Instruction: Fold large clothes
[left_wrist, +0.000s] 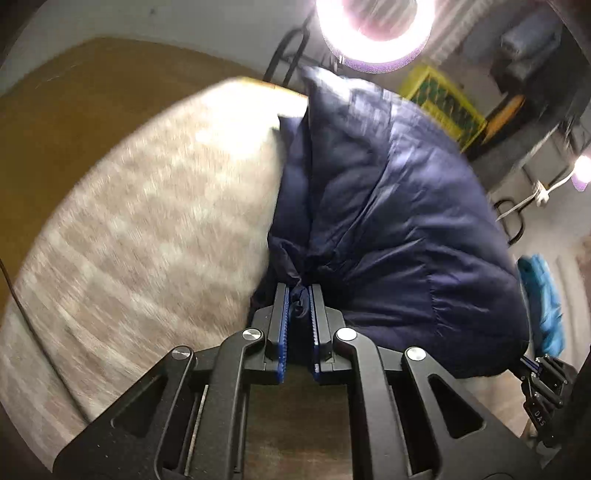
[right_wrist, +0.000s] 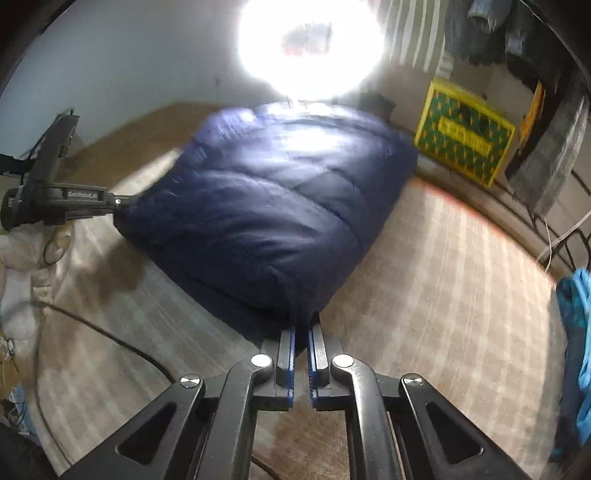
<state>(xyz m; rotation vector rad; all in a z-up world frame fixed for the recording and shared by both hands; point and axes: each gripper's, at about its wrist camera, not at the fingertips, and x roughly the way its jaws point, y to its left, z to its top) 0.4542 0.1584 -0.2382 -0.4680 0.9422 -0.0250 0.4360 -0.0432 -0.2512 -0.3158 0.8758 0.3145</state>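
A dark navy puffer jacket (left_wrist: 388, 229) lies bunched on a pale striped cloth surface (left_wrist: 140, 229). My left gripper (left_wrist: 300, 291) is shut on a gathered edge of the jacket, with dark fabric pinched between its blue pads. In the right wrist view the same puffer jacket (right_wrist: 266, 206) spreads out ahead, and my right gripper (right_wrist: 302, 330) is shut on its near corner. The left gripper (right_wrist: 122, 202) shows at that view's left edge, clamped on the jacket's far corner. The right gripper (left_wrist: 530, 363) shows at the lower right of the left wrist view.
A bright ring lamp (right_wrist: 310, 40) glares above the jacket. A yellow and green crate (right_wrist: 465, 140) stands at the back right, with dark clothes (right_wrist: 546, 74) hanging beyond. A blue cloth (right_wrist: 576, 347) lies at the right edge. A black cable (right_wrist: 110, 339) crosses the surface.
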